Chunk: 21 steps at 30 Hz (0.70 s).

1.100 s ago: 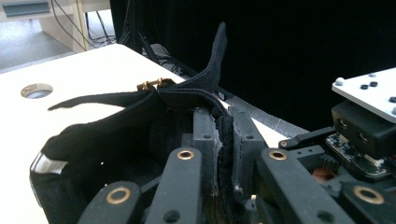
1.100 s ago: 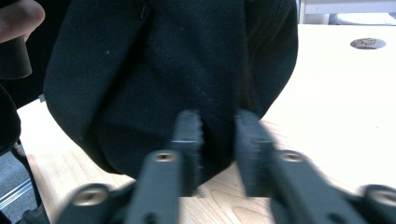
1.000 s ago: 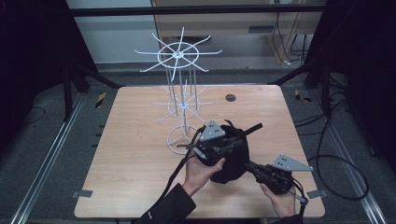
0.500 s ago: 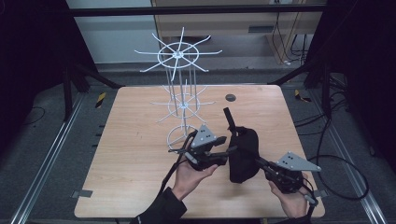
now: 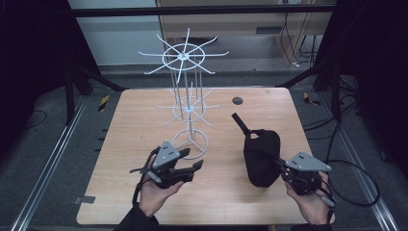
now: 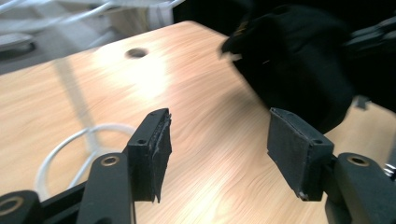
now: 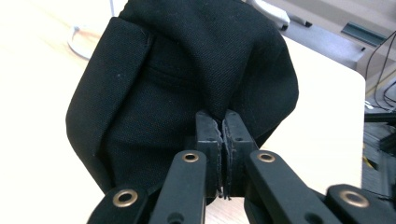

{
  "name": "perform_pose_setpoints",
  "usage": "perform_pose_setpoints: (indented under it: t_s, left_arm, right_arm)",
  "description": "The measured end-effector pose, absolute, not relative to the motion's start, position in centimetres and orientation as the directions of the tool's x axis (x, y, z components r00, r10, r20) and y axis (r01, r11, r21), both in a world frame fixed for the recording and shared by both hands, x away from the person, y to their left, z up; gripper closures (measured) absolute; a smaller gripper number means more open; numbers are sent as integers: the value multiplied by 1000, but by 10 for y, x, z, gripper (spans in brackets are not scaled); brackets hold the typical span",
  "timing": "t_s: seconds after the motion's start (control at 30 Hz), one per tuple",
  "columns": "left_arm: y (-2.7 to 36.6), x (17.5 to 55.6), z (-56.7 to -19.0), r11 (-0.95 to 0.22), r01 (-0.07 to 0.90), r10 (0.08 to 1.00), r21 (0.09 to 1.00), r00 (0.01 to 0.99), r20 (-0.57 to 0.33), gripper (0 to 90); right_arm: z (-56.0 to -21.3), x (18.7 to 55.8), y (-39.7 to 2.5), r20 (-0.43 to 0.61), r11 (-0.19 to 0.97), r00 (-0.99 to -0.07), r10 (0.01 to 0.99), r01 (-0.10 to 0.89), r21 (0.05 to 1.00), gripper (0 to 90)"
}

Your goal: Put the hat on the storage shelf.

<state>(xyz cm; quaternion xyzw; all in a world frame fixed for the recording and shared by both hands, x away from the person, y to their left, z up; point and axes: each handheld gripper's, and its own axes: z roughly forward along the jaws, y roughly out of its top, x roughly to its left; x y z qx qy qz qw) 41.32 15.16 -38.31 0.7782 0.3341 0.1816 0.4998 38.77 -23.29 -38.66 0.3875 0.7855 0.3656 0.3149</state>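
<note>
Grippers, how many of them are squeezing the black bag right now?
1. The right gripper is pinched shut on the black bag at the table's right. The left gripper is open over bare wood, apart from the bag.

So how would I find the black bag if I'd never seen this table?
Start at the wooden table and find the tall white wire rack in its middle. Look to the right of the rack: the black bag sits there, pinched by the right tongs. It is the only soft, dark, lumpy thing on the tabletop.
</note>
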Motion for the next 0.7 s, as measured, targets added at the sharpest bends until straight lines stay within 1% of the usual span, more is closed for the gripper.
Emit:
perform_pose_setpoints:
  t_s: [0.03,0.07,0.13,0.17,0.2,0.23,0.3,0.37,0.43,0.63,0.7]
  left_arm:
    - [161,412,-386,-276,348,713,896,700,-52,383]
    - [177,409,-393,-267,365,735,892,676,-56,380]
    - [194,407,-399,-250,383,758,889,648,-66,375]
    - [206,407,-403,-233,398,778,888,623,-75,373]
    - [206,407,-403,-233,398,778,888,623,-75,368]
    - [224,409,-410,-203,421,810,884,580,-89,363]
    - [241,412,-418,-182,439,842,880,532,-91,358]
    - [247,413,-420,-173,448,853,877,514,-95,353]
    - [271,418,-435,-121,484,886,866,446,-125,353]
    - [286,424,-448,-107,514,911,851,394,-123,346]
    - [291,427,-452,-102,518,921,849,371,-116,344]
  right_arm:
    - [-385,388,-230,-247,471,-503,828,386,793,879]
    - [-385,388,-230,-259,485,-506,823,388,783,879]
    - [-383,388,-230,-265,495,-508,819,392,776,879]
    - [-383,389,-230,-263,495,-513,817,392,775,878]
    - [-384,391,-229,-257,492,-514,818,396,775,878]
    - [-385,392,-227,-255,493,-520,815,393,776,877]
    - [-389,395,-222,-246,495,-535,808,391,776,876]
    - [-391,397,-217,-235,493,-549,802,386,780,876]
    - [-400,403,-206,-189,471,-585,788,376,798,874]
    - [-418,411,-185,-161,488,-631,759,386,783,873]
    - [-428,413,-174,-165,519,-654,738,395,758,871]
